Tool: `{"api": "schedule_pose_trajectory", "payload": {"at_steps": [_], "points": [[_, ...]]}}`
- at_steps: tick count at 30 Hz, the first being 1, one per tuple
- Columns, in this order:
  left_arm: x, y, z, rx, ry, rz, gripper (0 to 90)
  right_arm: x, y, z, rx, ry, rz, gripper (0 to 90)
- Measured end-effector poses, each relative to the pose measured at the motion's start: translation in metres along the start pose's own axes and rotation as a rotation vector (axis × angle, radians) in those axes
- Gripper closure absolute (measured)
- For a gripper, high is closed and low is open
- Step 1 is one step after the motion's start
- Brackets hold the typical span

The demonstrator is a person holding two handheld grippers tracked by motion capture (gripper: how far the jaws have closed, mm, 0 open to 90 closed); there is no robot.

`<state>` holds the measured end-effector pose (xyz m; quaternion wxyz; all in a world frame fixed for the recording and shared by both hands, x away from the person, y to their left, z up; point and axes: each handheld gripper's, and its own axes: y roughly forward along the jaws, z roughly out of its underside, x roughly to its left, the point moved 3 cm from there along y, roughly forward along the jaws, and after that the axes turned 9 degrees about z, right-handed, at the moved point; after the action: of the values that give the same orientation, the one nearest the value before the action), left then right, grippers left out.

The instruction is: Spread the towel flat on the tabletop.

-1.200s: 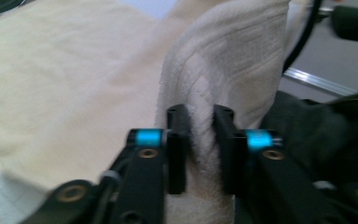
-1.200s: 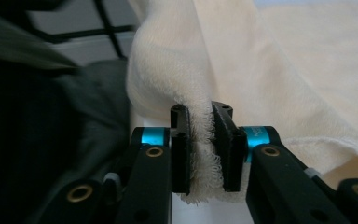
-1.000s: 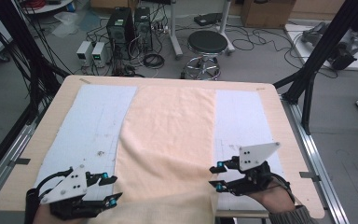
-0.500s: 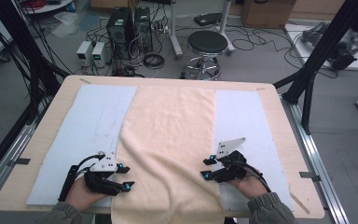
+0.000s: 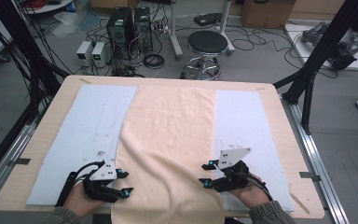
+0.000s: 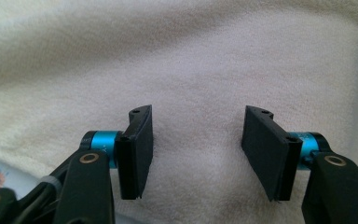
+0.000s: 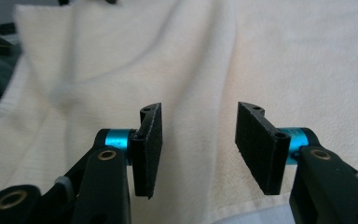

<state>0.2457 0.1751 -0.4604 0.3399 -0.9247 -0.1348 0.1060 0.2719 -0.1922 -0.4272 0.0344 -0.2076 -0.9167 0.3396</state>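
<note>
A cream towel (image 5: 172,135) lies lengthwise down the middle of the wooden table (image 5: 284,121), and its near end hangs over the front edge. My left gripper (image 5: 126,182) rests low at the towel's left edge, pointing right. My right gripper (image 5: 207,173) sits at the towel's right edge, pointing left. In the left gripper view the left gripper (image 6: 196,154) is open over the towel (image 6: 191,60) with nothing between its pads. In the right gripper view the right gripper (image 7: 198,149) is open over rumpled towel (image 7: 284,56). Both pairs of jaws have just been opening.
Pale blue mats lie under the towel on the left (image 5: 88,126) and on the right (image 5: 242,121). Beyond the table's far edge stand a black stool (image 5: 207,44), computer towers (image 5: 126,23) and cables. Black frame posts (image 5: 317,60) rise at the right.
Both hands came down from the table's front edge onto the towel's near side edges. The towel's bunched near end now lies flat and hangs over the front.
</note>
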Motion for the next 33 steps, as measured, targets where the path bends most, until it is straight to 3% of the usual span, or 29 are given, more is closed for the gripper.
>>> {"api": "schedule_pose_trajectory", "payload": {"at_steps": [2,5,6,8,14,19,21,23,25,27,29,33], "points": [[-0.003,-0.001,0.0,-0.002,0.009,-0.012,55.3,-0.001,0.013,0.003,0.054,-0.011,0.004,52.5],[-0.005,-0.002,-0.001,0.016,0.048,0.005,77.8,0.0,0.029,0.009,0.114,-0.008,-0.013,59.7],[-0.005,-0.002,-0.001,0.014,0.039,0.012,83.3,0.0,0.031,0.01,0.11,-0.005,-0.022,62.3],[-0.005,-0.003,-0.001,0.019,0.024,0.023,85.5,-0.001,0.03,0.01,0.107,0.001,-0.046,71.7],[-0.01,-0.02,0.003,0.007,0.009,0.033,86.0,-0.005,0.017,0.015,0.099,0.026,-0.065,75.2],[-0.02,-0.037,0.007,0.004,0.02,0.041,85.4,-0.002,0.002,0.023,0.141,-0.008,-0.061,72.9],[-0.02,-0.04,0.006,-0.016,0.011,0.053,77.7,-0.004,-0.006,0.025,0.136,-0.003,-0.035,70.6],[-0.017,-0.041,0.004,-0.043,0.002,0.052,61.0,-0.005,-0.016,0.023,0.079,0.027,-0.025,69.9],[-0.015,-0.041,0.004,-0.045,-0.002,0.041,55.1,-0.003,-0.024,0.016,0.005,0.054,-0.044,68.7],[-0.013,-0.038,0.005,-0.05,-0.008,0.037,51.8,0.004,-0.027,0.01,-0.033,0.032,-0.074,66.6],[-0.014,-0.033,0.005,-0.038,0.006,0.045,51.9,0.017,-0.025,0.005,-0.048,-0.023,-0.11,64.5],[-0.016,-0.018,0.009,0.028,0.03,0.063,56.5,0.032,-0.006,0.007,0.013,-0.089,-0.166,61.8]]}}
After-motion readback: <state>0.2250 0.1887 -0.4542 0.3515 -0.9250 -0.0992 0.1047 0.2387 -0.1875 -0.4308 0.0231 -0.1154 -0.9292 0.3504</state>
